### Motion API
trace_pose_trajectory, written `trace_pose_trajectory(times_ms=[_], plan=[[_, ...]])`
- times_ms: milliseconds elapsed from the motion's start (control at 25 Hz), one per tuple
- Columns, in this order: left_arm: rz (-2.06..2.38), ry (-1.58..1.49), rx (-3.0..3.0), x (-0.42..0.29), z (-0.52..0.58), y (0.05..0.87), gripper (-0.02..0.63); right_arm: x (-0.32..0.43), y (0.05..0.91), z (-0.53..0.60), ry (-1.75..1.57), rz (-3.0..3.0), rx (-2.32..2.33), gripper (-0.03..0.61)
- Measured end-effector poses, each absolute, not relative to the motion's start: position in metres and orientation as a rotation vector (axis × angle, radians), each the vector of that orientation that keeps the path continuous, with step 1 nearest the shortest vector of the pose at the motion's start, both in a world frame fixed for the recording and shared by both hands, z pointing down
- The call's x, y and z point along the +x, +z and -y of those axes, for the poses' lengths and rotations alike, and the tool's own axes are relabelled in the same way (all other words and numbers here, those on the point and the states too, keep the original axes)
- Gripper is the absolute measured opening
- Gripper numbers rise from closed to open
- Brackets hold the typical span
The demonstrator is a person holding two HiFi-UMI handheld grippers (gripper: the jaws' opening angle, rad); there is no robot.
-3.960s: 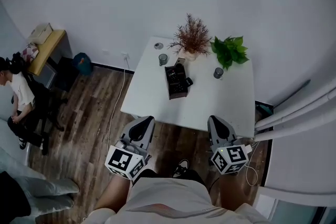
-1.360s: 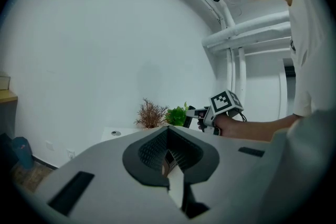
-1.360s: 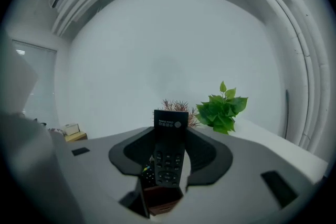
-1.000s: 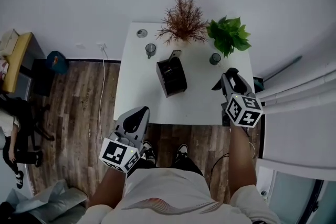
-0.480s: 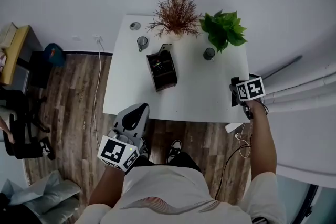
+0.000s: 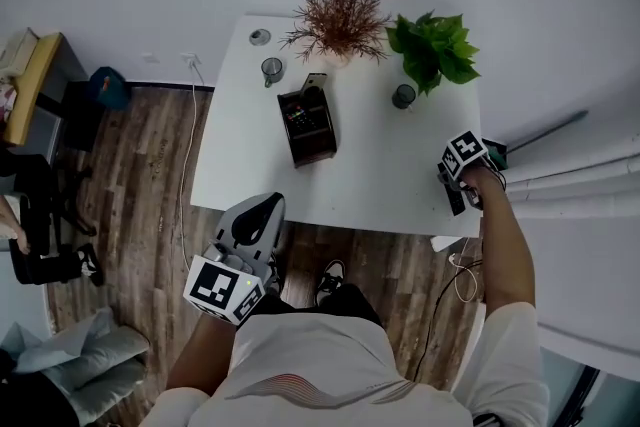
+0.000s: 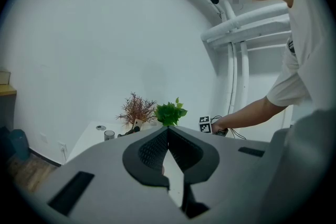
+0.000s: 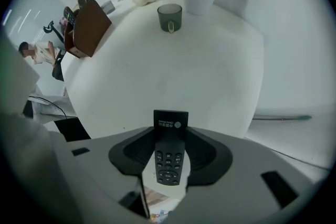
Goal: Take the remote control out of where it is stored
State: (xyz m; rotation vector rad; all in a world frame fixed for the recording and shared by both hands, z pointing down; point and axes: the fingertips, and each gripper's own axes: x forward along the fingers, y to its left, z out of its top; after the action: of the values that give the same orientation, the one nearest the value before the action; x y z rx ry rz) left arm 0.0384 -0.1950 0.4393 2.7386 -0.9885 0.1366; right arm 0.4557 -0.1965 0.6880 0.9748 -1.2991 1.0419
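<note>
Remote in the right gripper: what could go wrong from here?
1. The right gripper holds the remote with its end sticking out past the jaws. If lowered, that end would likely meet the table first and could slip or twist in the grip.
2. In the head view the gripper sits close to the table's right edge. Released there, the remote might overhang and drop to the floor.
</note>
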Motion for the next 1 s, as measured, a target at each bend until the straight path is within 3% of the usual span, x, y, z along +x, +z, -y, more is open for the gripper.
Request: trace_pose_trajectory(times_ms=[560,720,1000], plan=[[1.003,0.15,2.732,0.03,0.199,0.441,0.008,0.44,0.713,0.189,1.064,1.301,0.872,0.187],[1.007,0.143,2.727,0.023,0.197,0.44,0.008,0.437,0.712,0.188,1.059,1.313,0.889,0.219],[1.024,0.1,2.752,0.011,0.193,0.424,0.008,0.429,0.643,0.217,0.911,1.482,1.21,0.244]])
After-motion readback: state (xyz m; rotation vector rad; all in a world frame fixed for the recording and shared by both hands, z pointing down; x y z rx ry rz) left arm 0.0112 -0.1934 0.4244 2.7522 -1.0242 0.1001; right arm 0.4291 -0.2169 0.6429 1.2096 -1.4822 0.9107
